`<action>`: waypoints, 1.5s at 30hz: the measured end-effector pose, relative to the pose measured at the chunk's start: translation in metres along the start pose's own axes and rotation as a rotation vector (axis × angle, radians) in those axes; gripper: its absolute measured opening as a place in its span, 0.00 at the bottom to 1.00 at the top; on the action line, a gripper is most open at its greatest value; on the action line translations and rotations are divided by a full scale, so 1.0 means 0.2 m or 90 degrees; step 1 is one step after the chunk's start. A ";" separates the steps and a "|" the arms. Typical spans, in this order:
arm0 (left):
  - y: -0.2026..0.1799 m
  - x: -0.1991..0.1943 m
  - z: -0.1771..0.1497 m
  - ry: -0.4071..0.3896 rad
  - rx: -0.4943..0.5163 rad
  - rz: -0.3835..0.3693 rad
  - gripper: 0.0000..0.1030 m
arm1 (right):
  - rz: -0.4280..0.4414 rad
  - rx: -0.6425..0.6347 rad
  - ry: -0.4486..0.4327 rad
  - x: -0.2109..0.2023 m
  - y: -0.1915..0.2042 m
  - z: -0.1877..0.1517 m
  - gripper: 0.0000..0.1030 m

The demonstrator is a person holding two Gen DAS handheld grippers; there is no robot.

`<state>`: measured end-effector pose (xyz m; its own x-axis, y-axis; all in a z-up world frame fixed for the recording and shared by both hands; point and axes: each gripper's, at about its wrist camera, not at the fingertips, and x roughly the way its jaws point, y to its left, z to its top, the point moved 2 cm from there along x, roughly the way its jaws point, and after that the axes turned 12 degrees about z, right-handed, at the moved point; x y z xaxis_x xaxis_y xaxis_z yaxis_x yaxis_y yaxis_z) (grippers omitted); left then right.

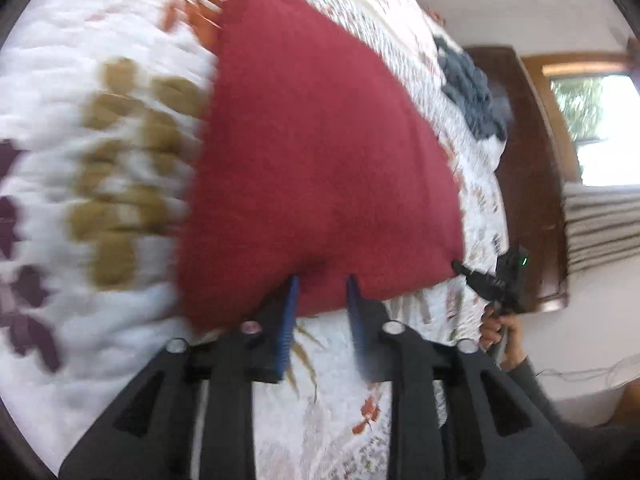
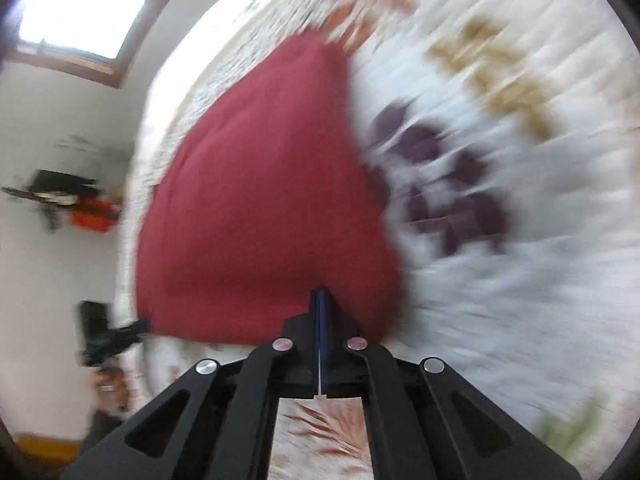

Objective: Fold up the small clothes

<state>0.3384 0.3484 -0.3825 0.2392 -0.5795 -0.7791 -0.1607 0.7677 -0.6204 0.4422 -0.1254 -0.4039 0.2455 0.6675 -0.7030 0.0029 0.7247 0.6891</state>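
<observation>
Left wrist view: a white quilt [image 1: 120, 32] printed with orange, olive and purple leaf shapes covers the bed, its surface stitched in fine ripples and smeared by motion blur. On it lies the red cloth [image 1: 320, 168], a plain, matte, soft-looking fabric spread in a rough triangle that narrows toward the far end. A crumpled grey garment [image 1: 472, 92] sits further back on the quilt, near the far edge, well apart from the cloth. Behind it stand a dark wooden headboard [image 1: 528, 184], a bright window [image 1: 600, 128] with a wooden frame, and a striped fabric [image 1: 604, 228] below it.

The left gripper [image 1: 322, 284] is parted, its blue ribbed fingers [image 1: 290, 320] either side of the cloth's near hem; whether they touch the fabric cannot be told. At the cloth's right corner the right gripper [image 1: 472, 276] shows as a black body with a green light, held by a hand [image 1: 500, 332] in a dark sleeve.

Right wrist view: the right gripper [image 2: 320, 300] is pinched together with only a thin slit between its blue pads, and its tips meet the cloth [image 2: 260, 208] at the near hem, gripping that edge. The left gripper [image 2: 132, 328] appears blurred at the cloth's left corner. A wall shelf [image 2: 60, 196] with dark and orange items hangs on the white wall.
</observation>
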 end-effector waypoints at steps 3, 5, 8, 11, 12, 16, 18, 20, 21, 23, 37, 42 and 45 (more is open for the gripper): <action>0.13 -0.16 0.04 -0.030 -0.022 -0.007 0.51 | -0.169 -0.154 -0.030 -0.09 0.26 -0.10 0.20; 0.19 -0.27 0.07 -0.053 -0.032 0.010 0.68 | -0.211 -0.251 -0.028 -0.07 0.47 -0.19 0.39; 0.27 -0.40 0.13 -0.071 -0.067 -0.005 0.74 | -0.237 -0.395 -0.007 0.09 0.82 -0.41 0.59; 0.34 -0.47 0.17 -0.070 -0.092 -0.035 0.76 | -0.273 -0.557 0.024 0.40 1.15 -0.69 0.62; 0.33 -0.47 0.19 -0.069 -0.095 -0.040 0.76 | -0.280 -0.602 0.028 0.48 1.22 -0.76 0.62; 0.35 -0.47 0.30 -0.058 -0.116 -0.096 0.76 | -0.328 -0.763 0.030 0.82 1.47 -0.97 0.62; 0.33 -0.44 0.37 -0.056 -0.121 -0.119 0.76 | -0.361 -0.827 0.030 0.96 1.52 -1.03 0.62; 0.33 -0.41 0.44 -0.052 -0.128 -0.139 0.77 | -0.383 -0.872 0.031 1.06 1.55 -1.05 0.62; 0.33 -0.38 0.48 -0.046 -0.136 -0.148 0.77 | -0.394 -0.895 0.033 1.10 1.56 -1.06 0.62; 0.34 -0.31 0.53 -0.034 -0.146 -0.156 0.77 | -0.418 -0.924 0.035 1.17 1.57 -1.08 0.62; 0.20 0.11 0.90 0.048 -0.064 -0.053 0.51 | -0.441 -0.932 0.005 1.31 1.56 -1.03 0.64; 0.19 0.20 0.93 0.059 -0.057 -0.060 0.42 | -0.434 -0.933 -0.014 1.37 1.63 -0.99 0.63; 0.20 0.23 0.95 0.064 -0.061 -0.068 0.32 | -0.429 -0.927 -0.019 1.41 1.65 -0.97 0.63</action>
<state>0.5249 0.4044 -0.4267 0.1635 -0.6850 -0.7099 -0.2312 0.6730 -0.7026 0.3246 0.3349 -0.4079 0.5990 0.1828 -0.7796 -0.7640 0.4217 -0.4882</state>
